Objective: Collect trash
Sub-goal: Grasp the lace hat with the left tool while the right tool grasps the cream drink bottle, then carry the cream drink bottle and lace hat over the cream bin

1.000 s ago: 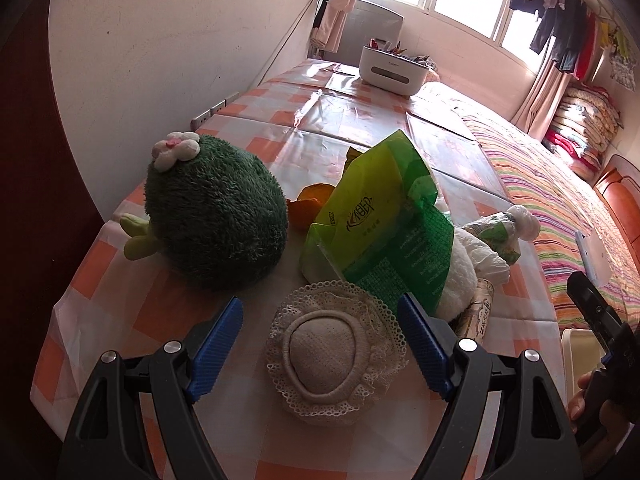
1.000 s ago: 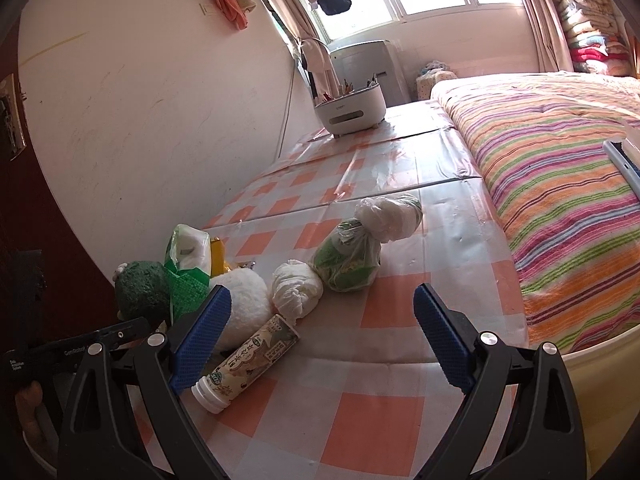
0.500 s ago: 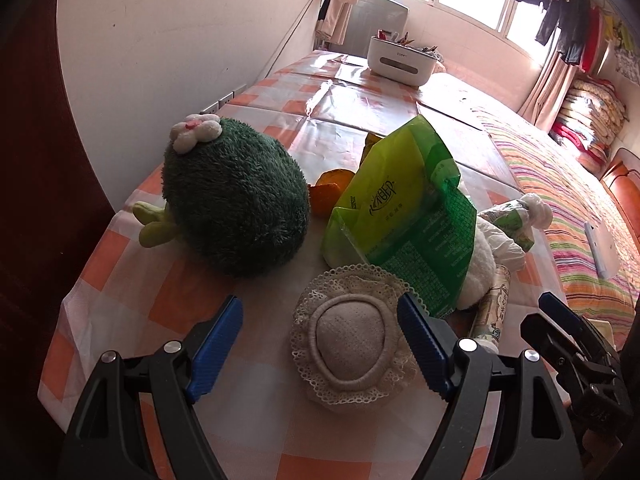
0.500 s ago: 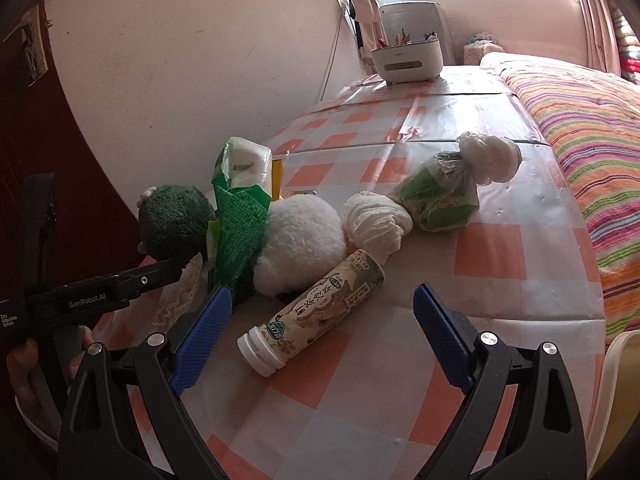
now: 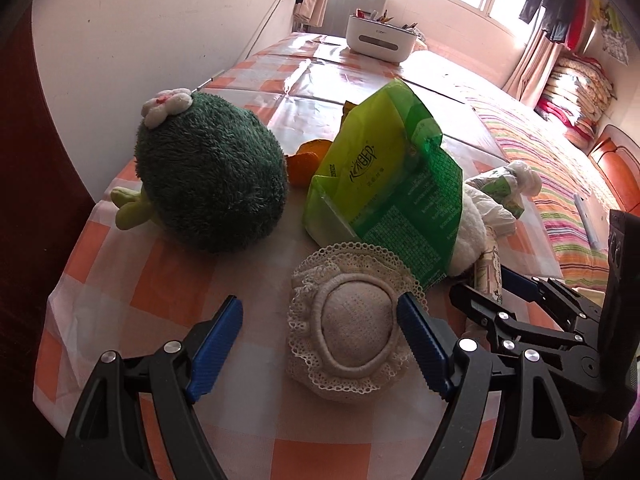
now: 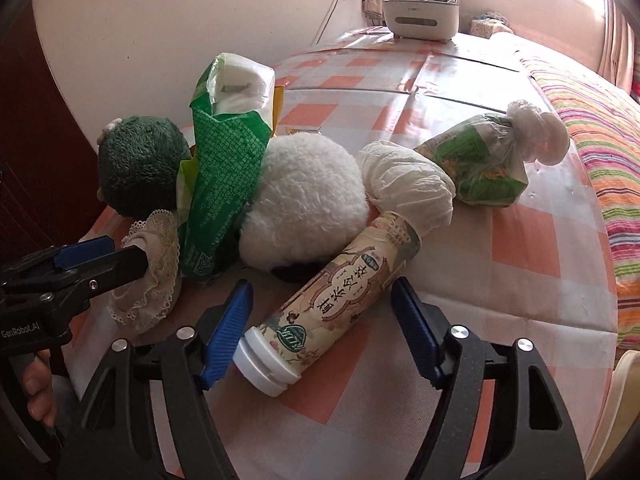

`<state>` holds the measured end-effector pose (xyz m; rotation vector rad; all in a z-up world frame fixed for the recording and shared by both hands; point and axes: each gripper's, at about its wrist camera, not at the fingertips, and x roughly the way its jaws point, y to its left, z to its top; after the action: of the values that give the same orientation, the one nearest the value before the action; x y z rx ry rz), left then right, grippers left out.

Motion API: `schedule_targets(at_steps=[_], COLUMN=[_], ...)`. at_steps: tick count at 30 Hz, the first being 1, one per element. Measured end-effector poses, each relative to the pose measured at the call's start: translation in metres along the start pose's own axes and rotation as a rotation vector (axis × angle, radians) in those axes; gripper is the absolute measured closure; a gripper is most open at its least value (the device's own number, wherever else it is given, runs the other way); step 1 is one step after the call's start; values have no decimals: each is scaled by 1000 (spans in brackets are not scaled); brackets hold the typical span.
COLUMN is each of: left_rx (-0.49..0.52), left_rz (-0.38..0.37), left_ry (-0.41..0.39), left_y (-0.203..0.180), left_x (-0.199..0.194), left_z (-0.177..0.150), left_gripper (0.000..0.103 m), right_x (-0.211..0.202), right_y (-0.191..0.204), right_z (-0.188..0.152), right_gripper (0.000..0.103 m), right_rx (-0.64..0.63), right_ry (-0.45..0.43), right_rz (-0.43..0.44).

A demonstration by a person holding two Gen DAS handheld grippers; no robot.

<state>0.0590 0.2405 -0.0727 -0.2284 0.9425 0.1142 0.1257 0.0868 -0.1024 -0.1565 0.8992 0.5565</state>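
A: Straddling the drink bottle [image 6: 336,312] w/ our right gripper [image 6: 320,332], fingers wide, bottle lying on the checked tablecloth [image 6: 520,248].

B: Left gripper [image 5: 320,340] wide too, around lace hat [image 5: 352,320].

Colours on the table: mostly green, white, orange.
Tablecloth [image 5: 132,280] was orange-and-white check. Plush toy [image 5: 210,172] at left was dark green with a white, pink-centred flower. Snack bag [image 5: 384,184] was lime and darker green with white print. Lace hat [image 5: 352,320], near, was cream-beige. Bottle [image 6: 340,300] was cream with dark lettering and a white cap. Tied bag [image 6: 480,164] was green and white. Bedspread [image 6: 600,128] at right was multicolour striped. Both grippers had blue pads [image 6: 226,332] on black frames.
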Motion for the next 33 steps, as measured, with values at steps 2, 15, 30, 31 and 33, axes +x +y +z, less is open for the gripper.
schedule_targets(at_steps=[2,15,30,31,33], left_rx=[4,-10,51,56,64], left_rz=[-16,-101,-61,-63,-70], left_ry=[25,17,-86,-88,-93], left_y=[-2,-6,-35,-38,-43], left_x=[5,15,-1,-2,-3], left_z=[-2,-7,1,2,3], left_gripper=[26,57,59,59,59], right_x=[-1,-17,-47,-48,-51], right_y=[-2,-23,-43,-44,-48], right_z=[-1,-4,-10,-11,-12], right_gripper=[59,75,75,75,75], right_rx=[0,59,112,115,122], right_ry=[0,-46,-126,-128,-136], right_rz=[4,37,43,42,39])
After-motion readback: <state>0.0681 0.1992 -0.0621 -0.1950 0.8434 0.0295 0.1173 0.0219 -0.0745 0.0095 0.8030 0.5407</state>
